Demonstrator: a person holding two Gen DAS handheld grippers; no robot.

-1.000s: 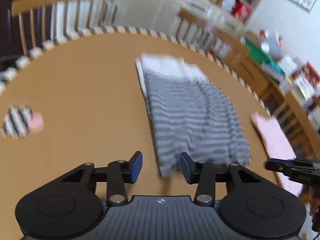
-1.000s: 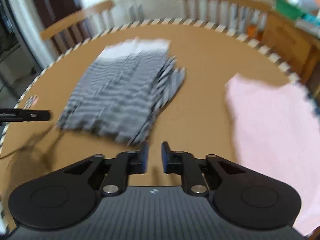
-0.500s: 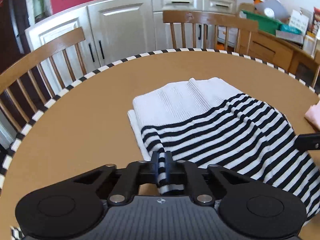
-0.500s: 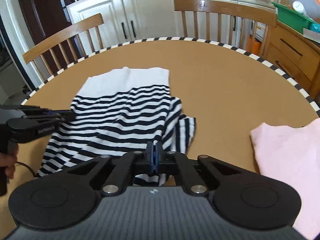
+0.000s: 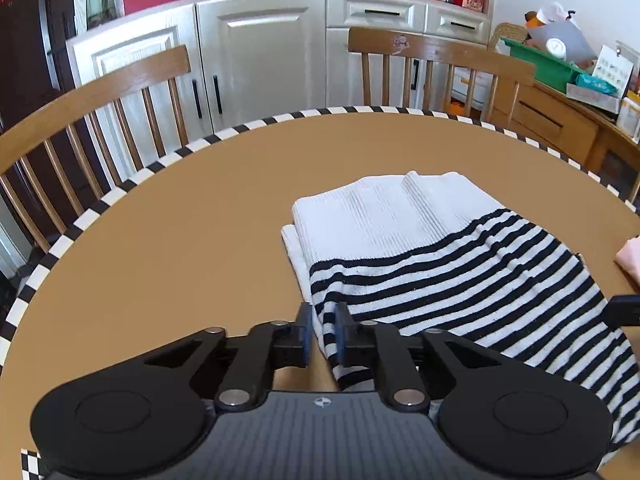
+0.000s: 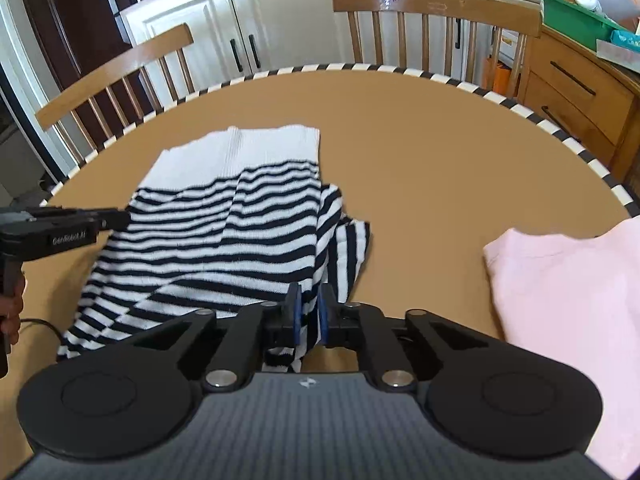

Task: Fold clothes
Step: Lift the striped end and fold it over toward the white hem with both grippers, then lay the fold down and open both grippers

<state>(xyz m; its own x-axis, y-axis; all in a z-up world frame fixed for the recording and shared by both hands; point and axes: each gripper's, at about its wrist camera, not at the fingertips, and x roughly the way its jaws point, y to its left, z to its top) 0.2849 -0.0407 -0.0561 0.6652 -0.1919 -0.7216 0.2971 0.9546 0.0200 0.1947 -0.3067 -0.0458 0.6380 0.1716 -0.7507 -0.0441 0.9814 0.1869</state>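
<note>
A striped garment (image 5: 440, 264), white at the far end and black-and-white striped nearer, lies partly folded on the round brown table (image 5: 180, 240). My left gripper (image 5: 322, 334) has its jaws slightly apart around the garment's near left corner. My right gripper (image 6: 308, 316) has its jaws slightly apart around the near right corner of the garment (image 6: 224, 232). The left gripper also shows in the right wrist view (image 6: 116, 218) at the garment's left edge. A pink garment (image 6: 568, 292) lies to the right.
The table has a black-and-white checked rim (image 5: 120, 188). Two wooden chairs (image 5: 436, 68) stand behind it, before white cupboards (image 5: 260, 52). A wooden sideboard (image 6: 580, 92) with a green tray stands at the right.
Both grippers came down from above onto the garment's near corners and shut on them half a second ago. Both pairs of jaws have now parted a little, with cloth still between them.
</note>
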